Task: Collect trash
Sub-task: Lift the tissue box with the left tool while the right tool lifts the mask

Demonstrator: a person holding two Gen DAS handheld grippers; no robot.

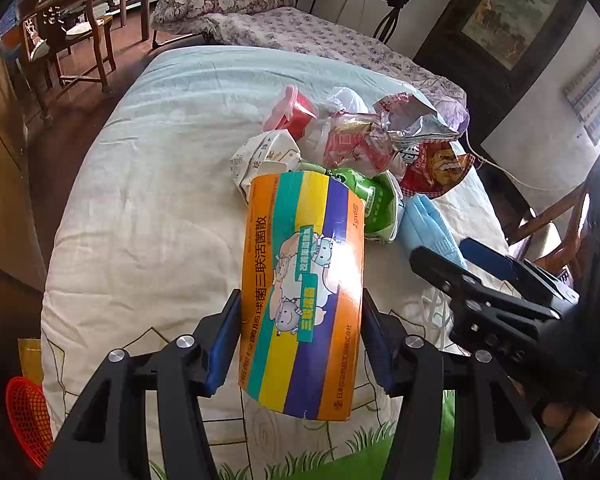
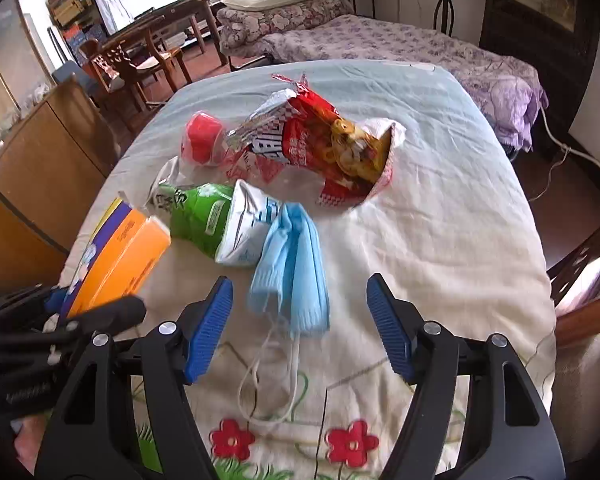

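Note:
My left gripper (image 1: 300, 320) is shut on a striped orange medicine box (image 1: 302, 292), held above the quilt; the box also shows at the left of the right wrist view (image 2: 120, 256). My right gripper (image 2: 300, 304) is open, its fingers on either side of a blue face mask (image 2: 290, 264) lying on the quilt; the mask also shows in the left wrist view (image 1: 432, 226). Beyond lie a green and white packet (image 2: 212, 220), a red snack bag (image 2: 332, 152), a red cup (image 2: 202, 140) and a white carton (image 1: 264, 156).
The trash lies on a pale quilt (image 2: 440, 220) over a bed. A red mesh basket (image 1: 28, 416) sits on the floor at lower left. Wooden chairs (image 1: 68, 40), a cabinet (image 2: 40, 176) and a second bed (image 2: 380, 40) stand beyond.

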